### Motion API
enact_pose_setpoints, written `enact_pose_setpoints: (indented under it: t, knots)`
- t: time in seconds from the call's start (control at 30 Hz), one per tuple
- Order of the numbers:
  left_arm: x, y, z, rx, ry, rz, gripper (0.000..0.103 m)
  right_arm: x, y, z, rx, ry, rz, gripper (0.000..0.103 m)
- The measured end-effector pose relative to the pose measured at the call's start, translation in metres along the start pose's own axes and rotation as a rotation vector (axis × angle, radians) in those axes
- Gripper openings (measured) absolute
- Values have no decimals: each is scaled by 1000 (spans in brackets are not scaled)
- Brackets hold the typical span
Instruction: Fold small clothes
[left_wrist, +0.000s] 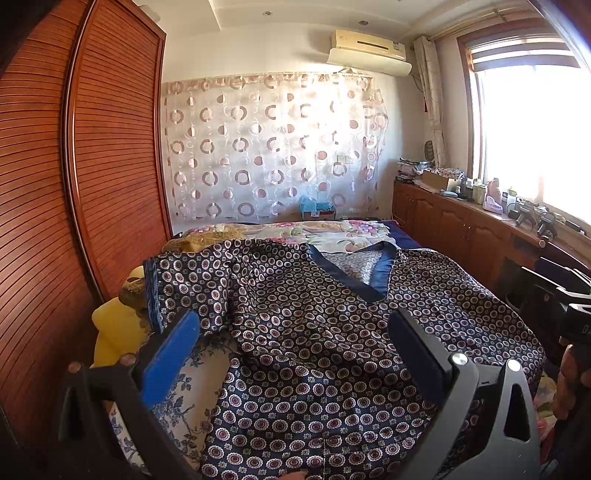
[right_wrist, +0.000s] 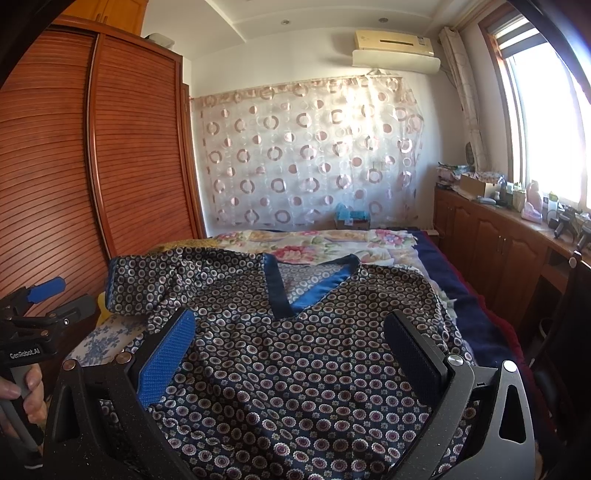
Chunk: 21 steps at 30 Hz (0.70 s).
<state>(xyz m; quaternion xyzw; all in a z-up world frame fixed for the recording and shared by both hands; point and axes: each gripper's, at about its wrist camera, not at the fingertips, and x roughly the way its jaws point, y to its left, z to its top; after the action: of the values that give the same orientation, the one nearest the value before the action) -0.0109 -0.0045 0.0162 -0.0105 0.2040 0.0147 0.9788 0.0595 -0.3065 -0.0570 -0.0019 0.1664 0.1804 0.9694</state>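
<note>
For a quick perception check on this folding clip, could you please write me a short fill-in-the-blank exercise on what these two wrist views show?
1. The patterned top lies spread on the ____.
2. Its V-shaped neckline trim is plain ____.
3. The left gripper and the right gripper both have their jaws ____, with nothing between them.
4. High on the far wall hangs an ____.

Missing words: bed; blue; open; air conditioner
</note>
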Motion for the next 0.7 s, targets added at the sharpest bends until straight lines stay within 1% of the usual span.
enact_pose_setpoints:
  t: [0.7]
  knots:
    - [0, -1, 0, 1, -1, 1, 103, 2, 4, 0, -1, 2, 7, 103]
